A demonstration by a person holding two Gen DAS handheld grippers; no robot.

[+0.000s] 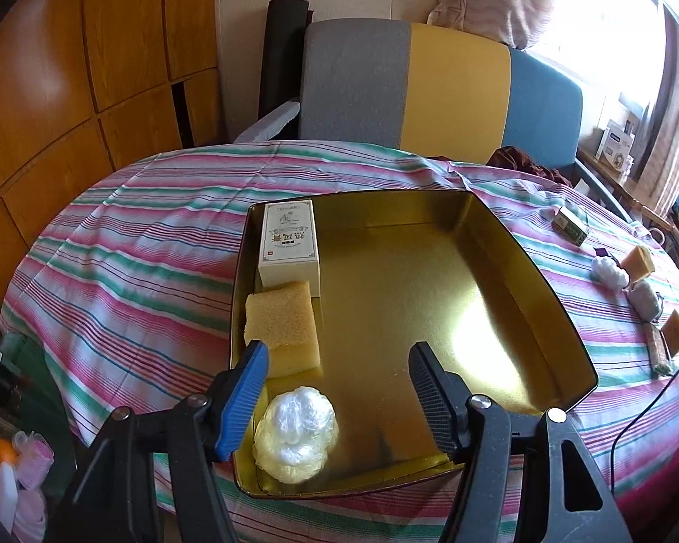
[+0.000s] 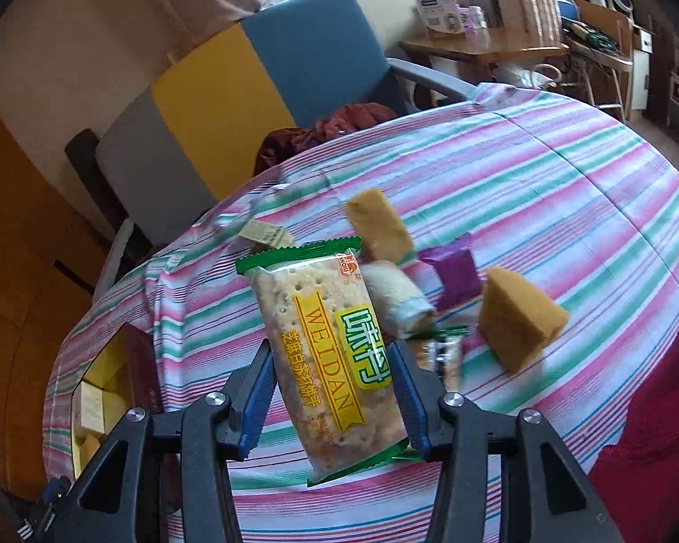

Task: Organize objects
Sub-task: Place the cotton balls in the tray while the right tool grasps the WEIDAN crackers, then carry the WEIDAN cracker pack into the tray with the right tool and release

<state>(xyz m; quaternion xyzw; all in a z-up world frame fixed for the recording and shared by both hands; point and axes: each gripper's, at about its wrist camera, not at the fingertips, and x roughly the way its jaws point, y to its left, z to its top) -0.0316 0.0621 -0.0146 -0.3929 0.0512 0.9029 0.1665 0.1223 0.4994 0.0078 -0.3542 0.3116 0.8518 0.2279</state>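
The counter [image 1: 136, 235], under a striped cloth, carries one gold tin tray [image 1: 538, 271] with things set in a row along its left wall: one white box [image 1: 289, 244] at the far end, one yellow sponge [image 1: 283, 330] next, one ball of clear plastic wrap [image 1: 296, 434] nearest. Judging by that row, the job is at the stage of loading loose things into the tray.

The left tongs [image 1: 339, 396] hang over the near end of the tray, spread wide with nothing between them; the plastic ball lies just beside the blue pad.

The right tongs [image 2: 332, 400] are clamped on one cracker packet [image 2: 326, 362], lifted clear of the cloth. Its next move, I judge, calls for carrying the packet across to the tray and setting it in the bare space right of the row.

Left on the cloth in the right view: two sponge blocks [image 2: 518, 323], one rolled white cloth [image 2: 398, 298], one purple packet [image 2: 455, 273], one small carton [image 2: 267, 233].
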